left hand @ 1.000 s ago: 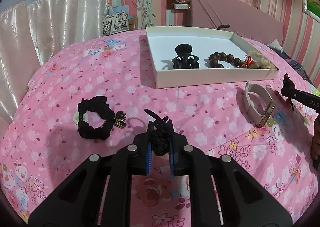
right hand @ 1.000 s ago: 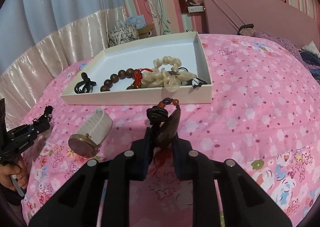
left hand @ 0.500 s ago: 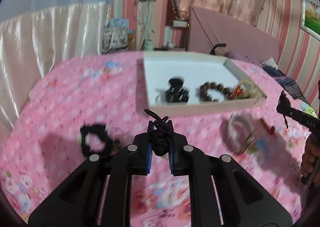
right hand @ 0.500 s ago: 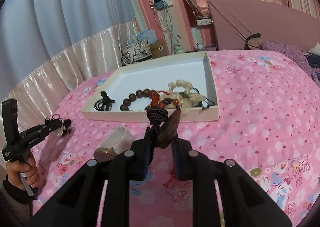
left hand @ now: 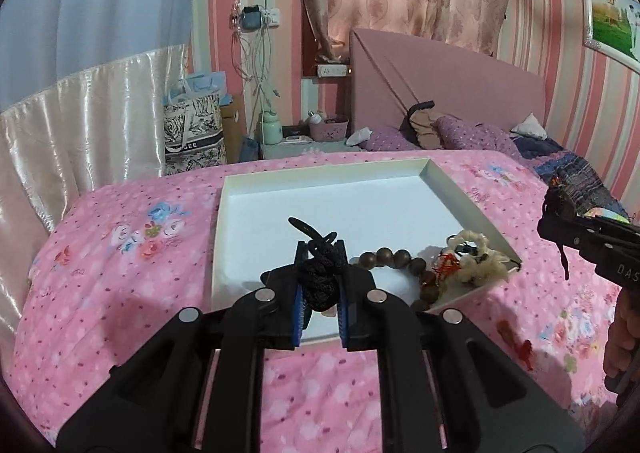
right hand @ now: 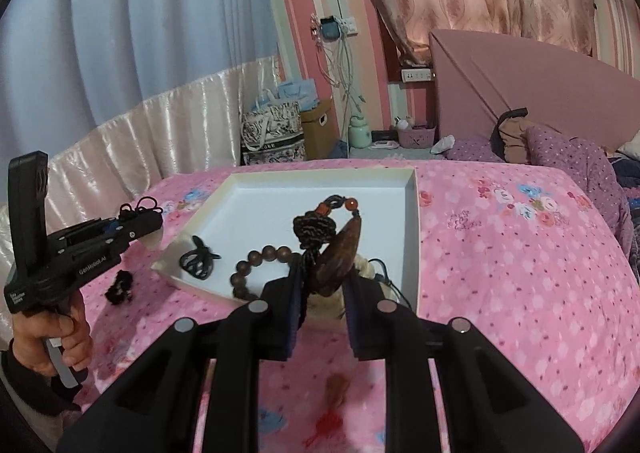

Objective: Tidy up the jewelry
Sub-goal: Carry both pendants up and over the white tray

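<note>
My left gripper (left hand: 320,273) is shut on a black knotted cord ornament (left hand: 320,277), held above the near edge of the white tray (left hand: 320,181). My right gripper (right hand: 322,277) is shut on a brown horn-shaped pendant (right hand: 334,257) with a dark knot and orange beads, its red tassel (right hand: 330,423) hanging below, held over the tray's (right hand: 320,175) near rim. In the tray lie a dark wooden bead bracelet (left hand: 400,257), a cream bead bracelet (left hand: 480,259) and a black hair claw (right hand: 198,261).
A black scrunchie (right hand: 120,285) lies on the pink floral bedspread (left hand: 120,273) left of the tray. The left gripper also shows in the right wrist view (right hand: 136,221). A pink headboard (left hand: 440,93) and purple pillows (left hand: 472,133) stand behind.
Both grippers have risen and moved forward toward the tray with their pieces still held. The scrunchie and the white belt have dropped out of the left view.
</note>
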Demonstrator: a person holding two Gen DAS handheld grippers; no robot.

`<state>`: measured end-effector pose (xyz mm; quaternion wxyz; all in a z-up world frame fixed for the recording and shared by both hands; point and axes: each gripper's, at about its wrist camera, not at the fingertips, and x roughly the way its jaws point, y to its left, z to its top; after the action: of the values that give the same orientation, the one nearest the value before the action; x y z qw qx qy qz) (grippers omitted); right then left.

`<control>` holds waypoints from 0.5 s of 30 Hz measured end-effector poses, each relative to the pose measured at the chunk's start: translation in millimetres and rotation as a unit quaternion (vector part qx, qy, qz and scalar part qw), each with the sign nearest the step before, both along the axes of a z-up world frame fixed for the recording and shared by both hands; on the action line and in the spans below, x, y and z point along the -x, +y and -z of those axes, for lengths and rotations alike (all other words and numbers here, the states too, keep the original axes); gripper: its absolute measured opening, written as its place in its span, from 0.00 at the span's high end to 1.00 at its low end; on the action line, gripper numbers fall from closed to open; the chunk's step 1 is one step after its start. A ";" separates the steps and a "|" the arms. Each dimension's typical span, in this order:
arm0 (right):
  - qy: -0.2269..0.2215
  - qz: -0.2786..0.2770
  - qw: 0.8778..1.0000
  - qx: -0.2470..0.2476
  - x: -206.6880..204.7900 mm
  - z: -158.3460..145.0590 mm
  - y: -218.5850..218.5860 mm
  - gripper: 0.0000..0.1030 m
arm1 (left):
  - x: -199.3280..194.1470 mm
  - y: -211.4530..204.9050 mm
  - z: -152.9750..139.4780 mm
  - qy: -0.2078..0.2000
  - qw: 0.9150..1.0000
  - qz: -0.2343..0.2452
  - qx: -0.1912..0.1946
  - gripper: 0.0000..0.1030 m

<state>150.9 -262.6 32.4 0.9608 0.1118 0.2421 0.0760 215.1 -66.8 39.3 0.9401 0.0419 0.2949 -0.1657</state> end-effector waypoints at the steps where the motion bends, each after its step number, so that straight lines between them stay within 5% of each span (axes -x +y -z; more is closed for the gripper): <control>1: 0.003 -0.001 1.000 0.000 -1.5 1.4 1.2 0.82 | -1.1 0.2 2.4 0.003 1.000 0.002 0.001 0.90; 9: 0.047 -0.015 0.998 0.037 30.6 43.2 18.1 0.82 | 29.5 15.7 10.8 0.001 1.000 0.004 -0.020 0.90; 15: 0.044 -0.013 0.998 0.040 23.9 36.6 17.3 0.82 | 28.1 21.8 9.8 0.010 1.000 0.000 -0.004 0.90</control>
<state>127.0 -245.3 -4.2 0.9517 0.0733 0.2888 0.0738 187.0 -45.1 29.5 0.9371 0.0437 0.3045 -0.1651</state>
